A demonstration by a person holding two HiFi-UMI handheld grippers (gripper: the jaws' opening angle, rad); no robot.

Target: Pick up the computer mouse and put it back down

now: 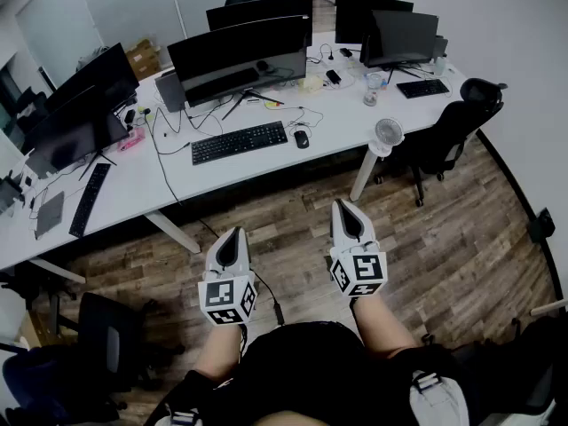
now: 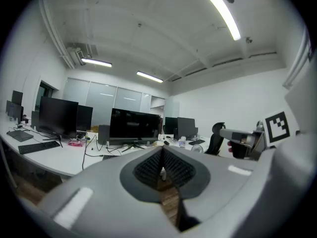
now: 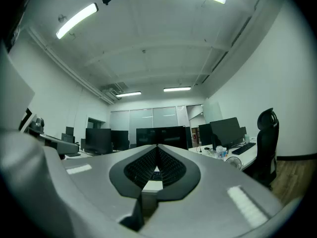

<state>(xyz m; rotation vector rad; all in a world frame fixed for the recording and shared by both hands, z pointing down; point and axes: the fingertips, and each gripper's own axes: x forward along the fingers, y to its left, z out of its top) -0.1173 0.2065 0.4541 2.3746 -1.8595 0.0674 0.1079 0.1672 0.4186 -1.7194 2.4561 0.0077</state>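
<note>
A small black computer mouse (image 1: 302, 138) lies on the white desk (image 1: 337, 118), just right of a black keyboard (image 1: 239, 142). Both grippers hover over the wooden floor, well short of the desk and apart from the mouse. My left gripper (image 1: 233, 235) is shut with nothing between its jaws, and its tips meet in the left gripper view (image 2: 162, 151). To its right my right gripper (image 1: 348, 208) is likewise shut and empty, its tips meeting in the right gripper view (image 3: 157, 148). The mouse is too small to make out in either gripper view.
Several monitors (image 1: 240, 56) stand along the desks, with cables, a second keyboard (image 1: 89, 199) at the left and another (image 1: 422, 88) at the far right. A small white fan (image 1: 387, 134) and a black office chair (image 1: 453, 127) stand by the desk's right end.
</note>
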